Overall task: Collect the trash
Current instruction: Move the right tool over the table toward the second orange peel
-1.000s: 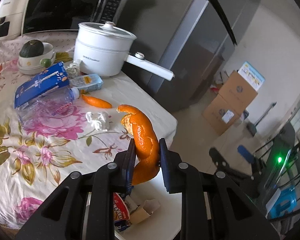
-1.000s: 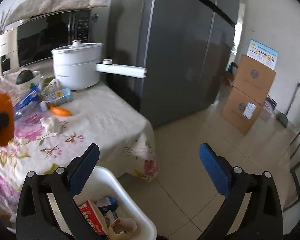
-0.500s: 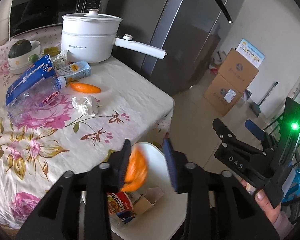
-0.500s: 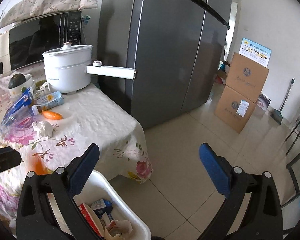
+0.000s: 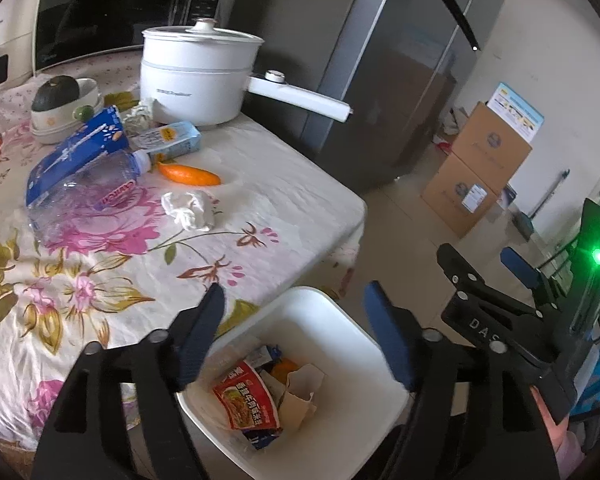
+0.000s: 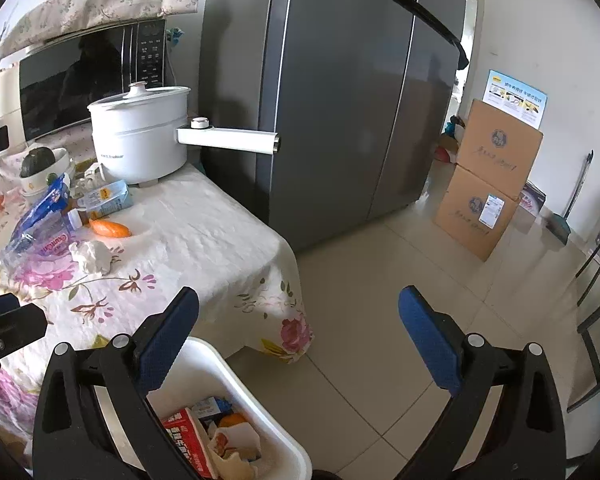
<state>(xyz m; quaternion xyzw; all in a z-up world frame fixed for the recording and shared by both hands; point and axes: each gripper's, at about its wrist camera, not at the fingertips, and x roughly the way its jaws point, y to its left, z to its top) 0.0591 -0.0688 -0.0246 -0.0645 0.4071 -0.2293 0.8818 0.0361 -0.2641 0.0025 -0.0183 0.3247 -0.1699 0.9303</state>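
Observation:
My left gripper (image 5: 296, 300) hangs over the white bin (image 5: 340, 322) beside the table, its jaws opening with nothing between them. An orange peel (image 5: 282, 366) lies in the bin among a red wrapper (image 5: 246, 400) and torn cardboard. On the floral tablecloth (image 5: 100, 280) remain a crumpled tissue (image 5: 188, 210), a clear plastic bottle (image 5: 84, 196), a blue packet (image 5: 72, 152) and a small carton (image 5: 172, 140). My right gripper (image 6: 300, 304) stands open and empty above the floor, just right of the bin (image 6: 236, 380). The peel (image 6: 232, 420) shows there too.
A carrot (image 5: 188, 174) lies by the bottle. A white pot (image 5: 198, 76) with a long handle, a bowl with a dark squash (image 5: 56, 94) and a microwave (image 5: 112, 8) stand at the back. A grey fridge (image 6: 340, 100) and stacked cardboard boxes (image 6: 488, 184) border the tiled floor.
The left gripper let go of the orange peel, which dropped into the bin, and its jaws spread wide. The right gripper stayed open.

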